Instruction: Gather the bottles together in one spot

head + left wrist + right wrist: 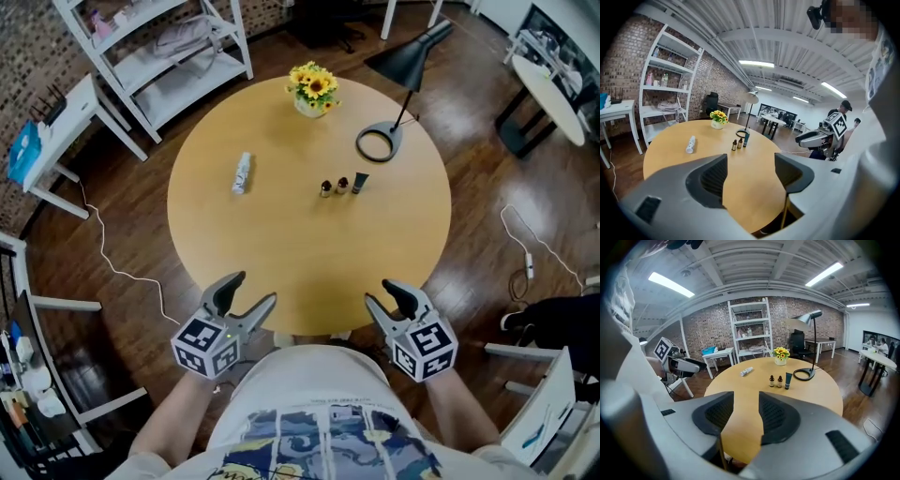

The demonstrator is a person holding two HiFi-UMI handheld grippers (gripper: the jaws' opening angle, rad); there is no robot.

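Separation matters: white bottle (242, 173) lies flat, left of the standing trio (342, 185) (long axis pointing roughly away from the person). Left gripper (253, 289) is nearer; it and right gripper (380, 292) gape empty.

Left gripper (253, 289) fingers (712, 180) spread wide, right gripper (380, 292) fingers (717, 416) narrowly parted, both empty.

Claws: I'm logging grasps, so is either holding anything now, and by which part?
Nothing is held: the left claw and right claw are both open and empty, well short of the bottles.
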